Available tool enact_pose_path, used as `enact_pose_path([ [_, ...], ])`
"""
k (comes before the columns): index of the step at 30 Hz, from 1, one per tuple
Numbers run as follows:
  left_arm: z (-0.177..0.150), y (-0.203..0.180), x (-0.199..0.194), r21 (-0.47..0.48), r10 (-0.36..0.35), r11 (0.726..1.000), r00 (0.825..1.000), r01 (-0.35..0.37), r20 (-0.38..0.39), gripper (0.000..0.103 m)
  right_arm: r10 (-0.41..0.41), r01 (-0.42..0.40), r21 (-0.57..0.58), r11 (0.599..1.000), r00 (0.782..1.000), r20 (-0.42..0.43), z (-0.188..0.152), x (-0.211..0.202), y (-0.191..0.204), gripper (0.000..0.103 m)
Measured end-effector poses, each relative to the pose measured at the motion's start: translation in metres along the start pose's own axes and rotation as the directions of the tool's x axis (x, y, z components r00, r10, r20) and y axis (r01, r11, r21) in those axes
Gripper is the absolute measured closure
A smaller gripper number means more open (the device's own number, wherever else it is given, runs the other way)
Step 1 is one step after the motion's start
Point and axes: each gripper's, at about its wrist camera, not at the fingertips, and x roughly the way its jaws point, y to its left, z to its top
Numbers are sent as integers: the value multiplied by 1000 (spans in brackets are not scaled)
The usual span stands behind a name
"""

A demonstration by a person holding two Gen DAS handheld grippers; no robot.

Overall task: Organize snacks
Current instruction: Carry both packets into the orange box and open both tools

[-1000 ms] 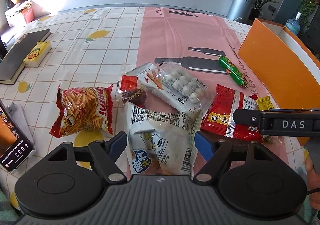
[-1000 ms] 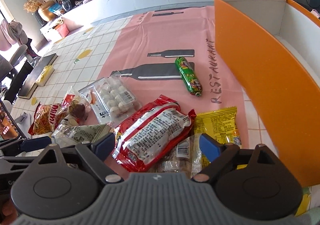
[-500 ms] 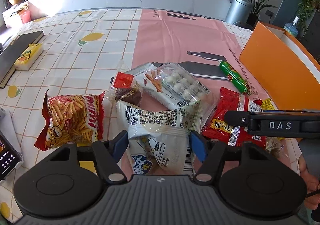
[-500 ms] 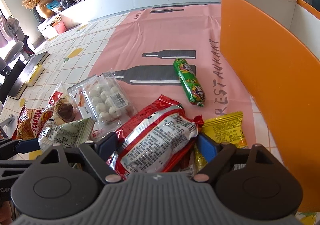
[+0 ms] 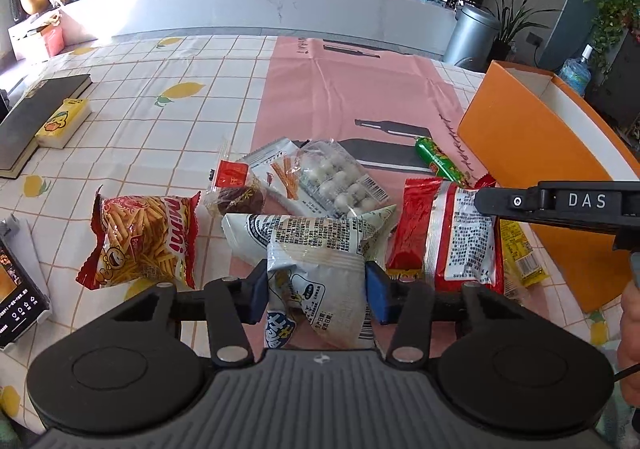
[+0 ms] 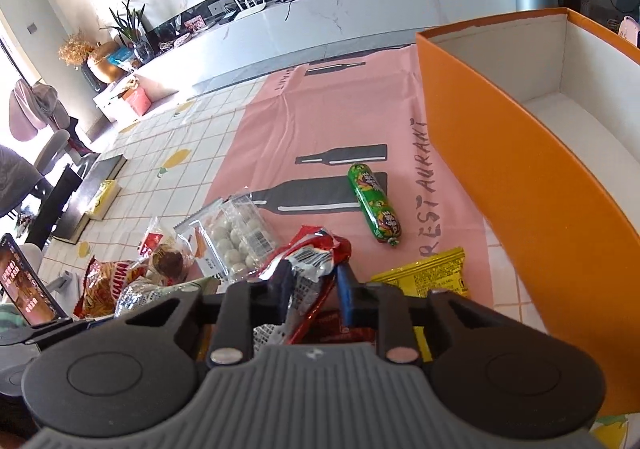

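Observation:
In the left wrist view my left gripper [image 5: 316, 289] has its jaws closing on a white snack bag [image 5: 320, 245]. Both blue pads press its sides and the bag is pinched and crumpled between them. In the right wrist view my right gripper [image 6: 314, 289] has its jaws closing on a red snack packet [image 6: 312, 255]. The packet is squeezed narrow between the pads, and its far end stands up off the cloth. The same red packet [image 5: 456, 237] shows to the right in the left wrist view. An open orange box [image 6: 520, 177] with a white inside stands to the right.
On the pink cloth lie a green sausage [image 6: 374, 205], a yellow packet [image 6: 428, 273] and a clear pack of white balls [image 6: 236, 237]. A red chips bag [image 5: 144, 237] and a wrapped brown cake [image 5: 240, 197] lie to the left. A phone [image 5: 16, 285] and a dark book [image 5: 36, 117] sit further left.
Both grippers' jaws have come together from wide open onto their bags. The white bag is now pinched. The red packet has crumpled and risen with the right gripper.

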Motion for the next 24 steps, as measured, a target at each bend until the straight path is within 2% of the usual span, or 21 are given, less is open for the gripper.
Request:
enact_pose_path([
  [6, -1, -16, -26, 18, 6, 1000, 999, -7, 54, 48, 41, -42, 21, 999, 998, 43, -4, -26, 0, 93],
  [11, -4, -30, -44, 21, -13, 1000, 998, 12, 57, 48, 57, -57, 4, 998, 995, 78, -9, -54, 4, 95],
  [18, -6, -55, -68, 72, -43, 997, 994, 36, 96, 48, 36, -34, -14, 999, 988, 149, -13, -97, -1, 96],
  [24, 12, -88, -88, 140, -97, 987, 986, 78, 133, 48, 20, -10, -46, 999, 972, 234, -1, -143, -13, 97],
])
